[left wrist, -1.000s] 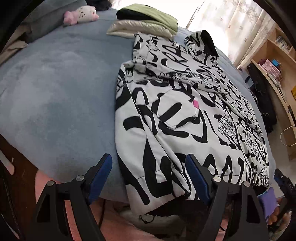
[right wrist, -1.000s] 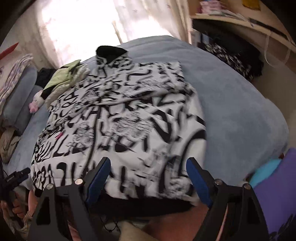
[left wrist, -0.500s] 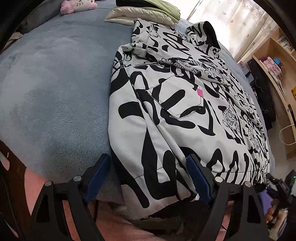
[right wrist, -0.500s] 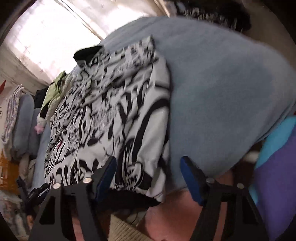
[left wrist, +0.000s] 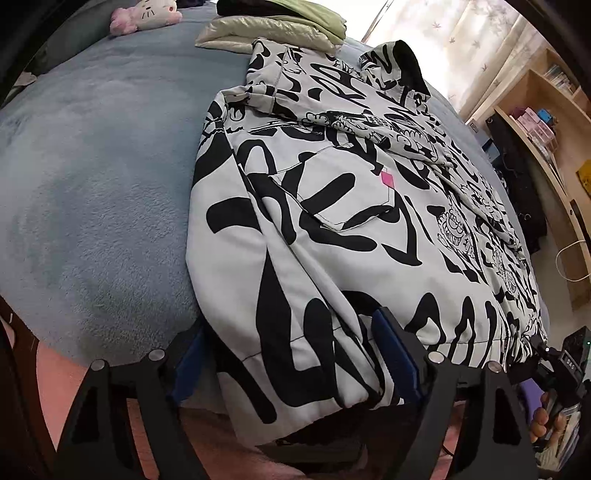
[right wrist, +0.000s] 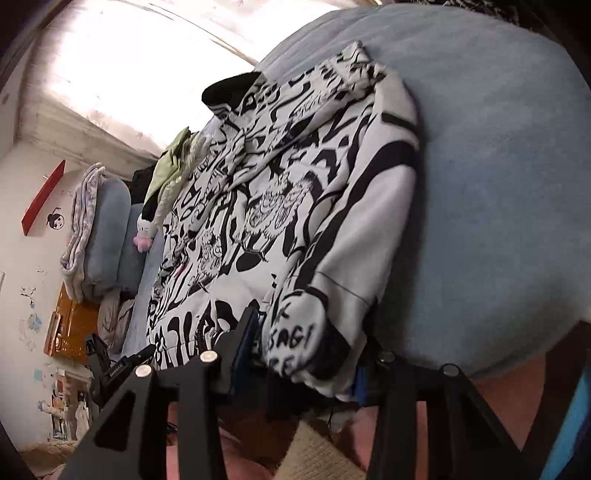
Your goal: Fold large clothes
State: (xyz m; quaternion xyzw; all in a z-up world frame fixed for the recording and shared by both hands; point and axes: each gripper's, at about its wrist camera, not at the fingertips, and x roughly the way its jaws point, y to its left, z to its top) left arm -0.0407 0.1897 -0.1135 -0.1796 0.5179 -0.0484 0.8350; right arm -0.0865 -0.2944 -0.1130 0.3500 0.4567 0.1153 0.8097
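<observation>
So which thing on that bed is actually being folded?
Look at the blue bed. Spread across it, hem toward the near edge, lies the jacket. It is white with bold black scrawls and a small pink tag, unlike the plain green clothes and the plush cat at the far end.

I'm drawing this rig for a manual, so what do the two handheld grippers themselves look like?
Both look alike. The left gripper and the right gripper each have two matte black, angular plastic fingers with triangular cut-outs and round silver screw heads near the tips. The inner faces of the jaws carry flat blue pads. No cables or sleeves show. Seen from the left wrist camera, the right gripper's black body bears small pale lettering, too small to read.
</observation>
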